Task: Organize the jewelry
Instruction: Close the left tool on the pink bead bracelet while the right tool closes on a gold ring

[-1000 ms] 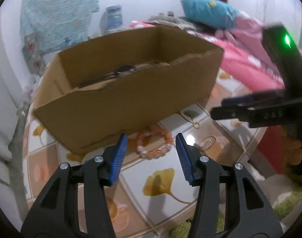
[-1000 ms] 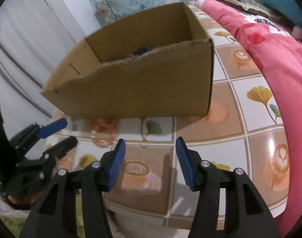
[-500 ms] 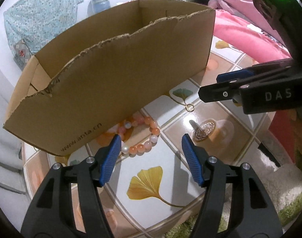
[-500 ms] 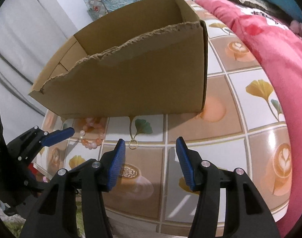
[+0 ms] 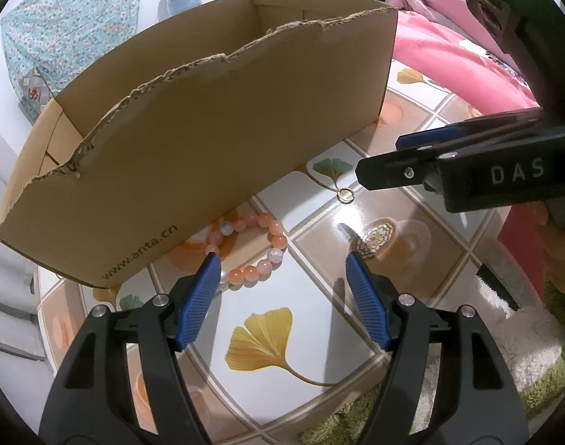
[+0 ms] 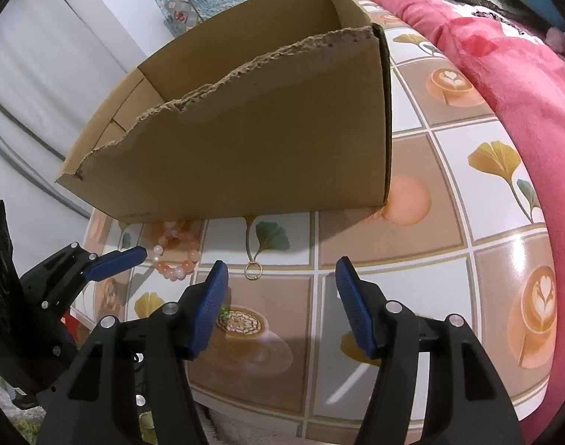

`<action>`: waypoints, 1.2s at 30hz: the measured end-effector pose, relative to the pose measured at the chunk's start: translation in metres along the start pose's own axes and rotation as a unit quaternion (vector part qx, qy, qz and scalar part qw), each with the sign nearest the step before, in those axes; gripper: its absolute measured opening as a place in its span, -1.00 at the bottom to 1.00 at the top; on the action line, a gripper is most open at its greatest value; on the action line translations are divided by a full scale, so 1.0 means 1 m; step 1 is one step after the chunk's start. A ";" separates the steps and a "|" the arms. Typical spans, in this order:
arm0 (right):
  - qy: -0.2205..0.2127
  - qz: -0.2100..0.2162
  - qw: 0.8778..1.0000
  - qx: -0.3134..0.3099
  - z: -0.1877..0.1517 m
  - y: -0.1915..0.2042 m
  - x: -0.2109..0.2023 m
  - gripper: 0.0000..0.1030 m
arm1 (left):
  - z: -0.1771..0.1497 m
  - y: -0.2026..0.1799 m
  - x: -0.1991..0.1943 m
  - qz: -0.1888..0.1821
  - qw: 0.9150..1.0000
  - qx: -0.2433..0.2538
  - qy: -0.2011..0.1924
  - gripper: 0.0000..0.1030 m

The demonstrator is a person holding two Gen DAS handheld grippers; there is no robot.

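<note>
An orange and white bead bracelet lies on the tiled table beside the front wall of a cardboard box. My left gripper is open and empty, low over the table, with its left finger close beside the bracelet. A small gold ring lies further right. In the right wrist view the ring lies just ahead of my right gripper, which is open and empty. The bracelet and box also show there.
The table has a glossy top with leaf and coffee prints. A pink quilt borders its right side. A green shaggy rug lies below the near edge. A patterned cloth hangs behind the box.
Both grippers have come down and forward toward the table. The bracelet and ring now sit much closer to the fingertips. The box's inside has gone out of sight.
</note>
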State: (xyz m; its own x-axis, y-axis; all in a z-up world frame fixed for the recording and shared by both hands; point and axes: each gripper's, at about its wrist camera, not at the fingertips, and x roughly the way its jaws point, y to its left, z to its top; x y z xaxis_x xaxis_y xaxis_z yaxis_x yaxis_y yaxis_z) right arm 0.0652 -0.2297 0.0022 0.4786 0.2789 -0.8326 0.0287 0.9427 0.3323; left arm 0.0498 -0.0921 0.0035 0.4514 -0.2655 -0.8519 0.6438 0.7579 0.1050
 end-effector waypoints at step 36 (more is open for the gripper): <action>-0.036 -0.020 0.994 -0.097 -0.009 0.022 -0.011 -0.06 | -0.005 0.021 0.016 -0.046 0.998 -0.028 -0.031 -0.83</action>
State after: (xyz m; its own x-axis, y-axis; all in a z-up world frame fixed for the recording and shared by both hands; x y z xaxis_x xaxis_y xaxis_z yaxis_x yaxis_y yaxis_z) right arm 0.0529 -0.2103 0.0148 0.5427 0.2341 -0.8067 -0.1187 0.9721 0.2023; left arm 0.0676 -0.0778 -0.0106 0.4310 -0.3702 -0.8229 0.6499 0.7601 -0.0016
